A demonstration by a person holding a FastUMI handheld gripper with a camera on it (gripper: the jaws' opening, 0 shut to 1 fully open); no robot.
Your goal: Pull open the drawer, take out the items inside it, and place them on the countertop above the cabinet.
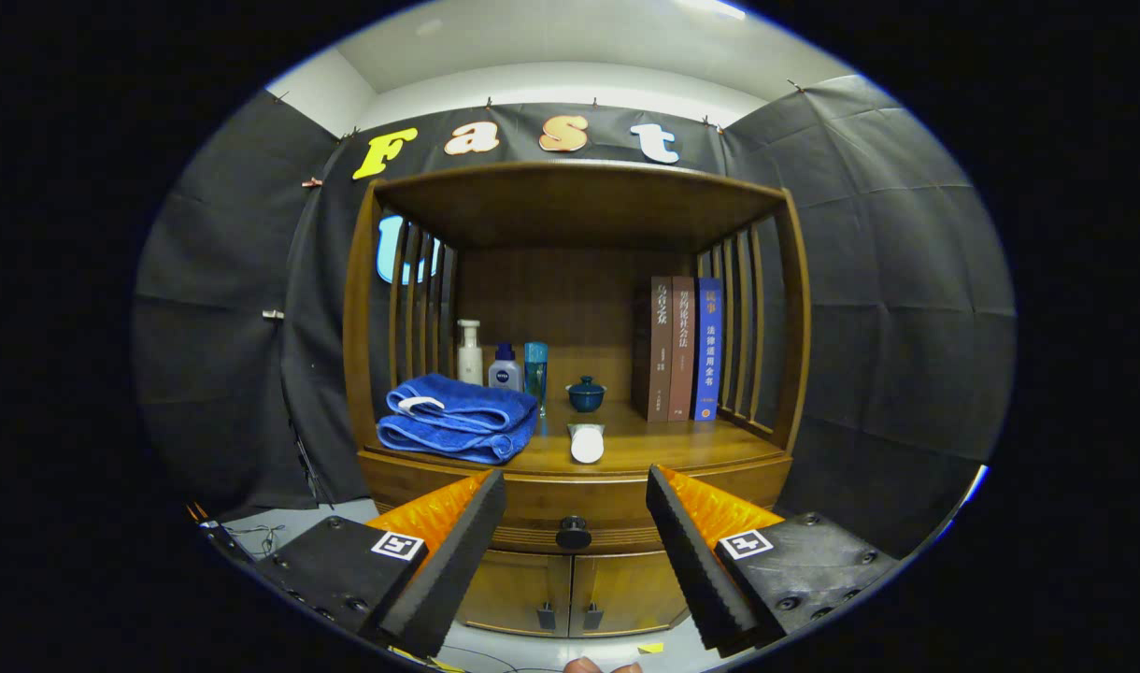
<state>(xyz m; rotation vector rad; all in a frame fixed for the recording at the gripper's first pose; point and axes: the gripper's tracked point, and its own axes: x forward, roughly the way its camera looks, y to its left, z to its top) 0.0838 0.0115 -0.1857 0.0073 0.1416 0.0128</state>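
Worktop (682, 447): towel (460, 417) left, bottles (501, 365) behind it, lidded cup (586, 393) centre-back, white tube (586, 442) in front of cup, books (677, 348) upright right. Drawer (533, 500) below worktop, knob (574, 533) between spread fingers (450, 547); cabinet doors (570, 591) underneath.

The gripper (576, 509) had two wedge-shaped fingers with ribbed inner pads (458, 551), set wide apart at lower centre. Each black, screw-studded mount (799, 561) carried a square black-and-white marker (397, 545).

Level, near, facing cabinet (570, 505) front.
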